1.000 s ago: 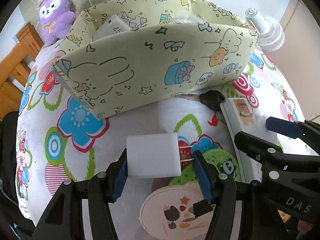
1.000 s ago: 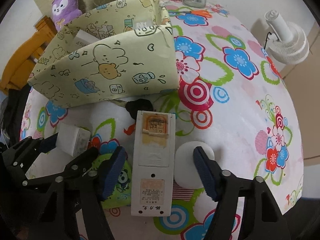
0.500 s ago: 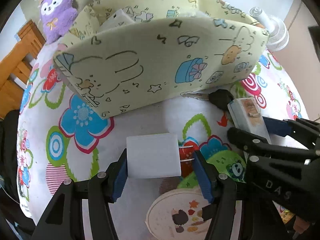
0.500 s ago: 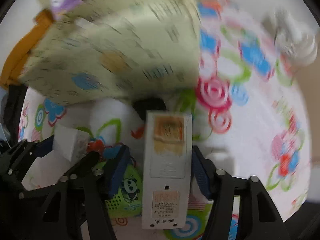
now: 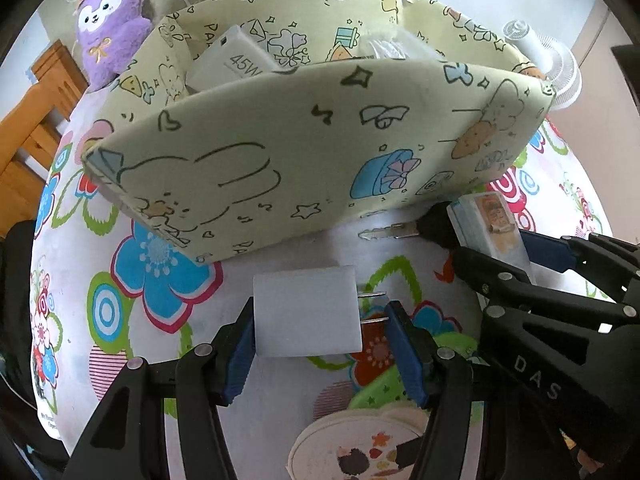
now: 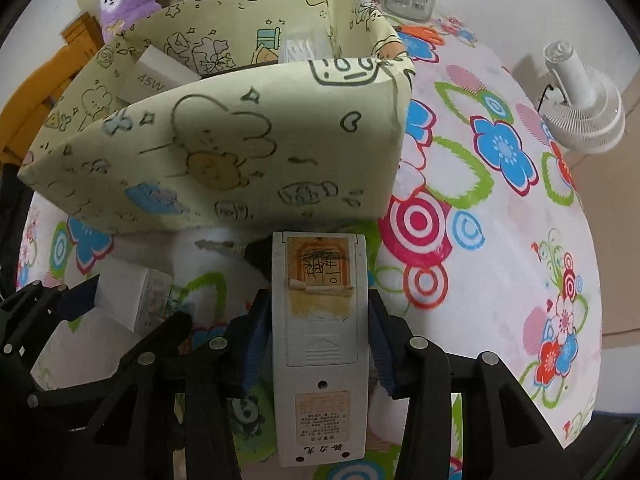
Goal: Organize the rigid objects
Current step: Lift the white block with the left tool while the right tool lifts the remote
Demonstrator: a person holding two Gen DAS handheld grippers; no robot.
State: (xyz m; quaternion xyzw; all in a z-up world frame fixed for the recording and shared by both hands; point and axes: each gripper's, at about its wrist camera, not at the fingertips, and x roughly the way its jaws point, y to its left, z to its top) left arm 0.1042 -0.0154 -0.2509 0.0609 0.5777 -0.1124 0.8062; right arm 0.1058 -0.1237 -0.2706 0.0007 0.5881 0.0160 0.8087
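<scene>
Right gripper (image 6: 316, 340) jaws just closed, clamping remote (image 6: 318, 344). Left gripper (image 5: 320, 344) grips white charger (image 5: 306, 316) by body and prongs. Key (image 5: 416, 230) half hidden behind the remote; box (image 5: 304, 148) contents mostly hidden.

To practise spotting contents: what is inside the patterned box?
Inside the box, a white block marked 45W leans at the left, and something pale and crinkly lies at the right. The near wall hides the floor and anything lower.

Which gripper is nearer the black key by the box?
Right. The right gripper, clamped on the remote, sits just behind the key; the left gripper, holding the charger, is farther.
</scene>
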